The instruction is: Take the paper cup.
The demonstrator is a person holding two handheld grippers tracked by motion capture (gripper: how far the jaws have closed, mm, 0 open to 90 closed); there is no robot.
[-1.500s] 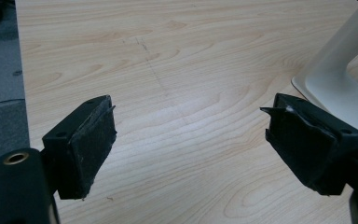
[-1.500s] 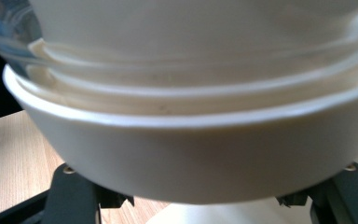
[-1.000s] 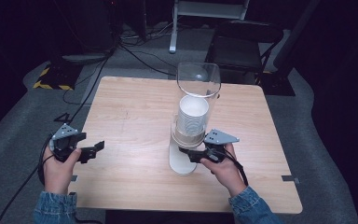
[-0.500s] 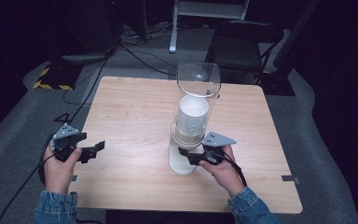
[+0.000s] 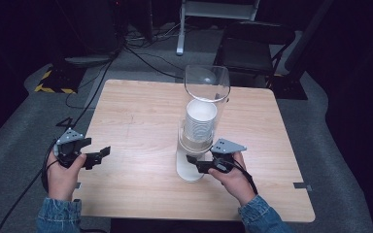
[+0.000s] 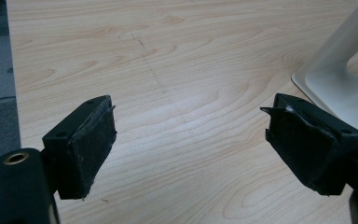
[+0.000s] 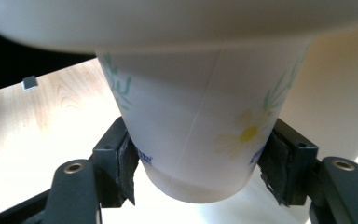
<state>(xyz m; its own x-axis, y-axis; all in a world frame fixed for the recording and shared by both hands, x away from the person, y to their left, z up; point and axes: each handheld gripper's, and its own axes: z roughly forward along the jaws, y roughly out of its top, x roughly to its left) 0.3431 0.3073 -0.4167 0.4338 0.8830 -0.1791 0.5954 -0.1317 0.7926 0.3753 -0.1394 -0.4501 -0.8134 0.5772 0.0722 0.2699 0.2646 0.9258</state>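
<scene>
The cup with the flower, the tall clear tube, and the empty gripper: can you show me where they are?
paper cup (image 7: 200,140), right gripper view, on its side wall.
clear tube (image 5: 207,82), high view, on its upper wall.
left gripper (image 6: 191,140), left gripper view, between its jaws.

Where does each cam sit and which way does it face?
High view: above the person's side, looking forward and down on the table; both hands and forearms show.
Left gripper view: on the left gripper, along its spread jaws, over bare wood.
Right gripper view: on the right gripper, jaws clasping a paper cup.
Shared: the cup dispenser's white base.
</scene>
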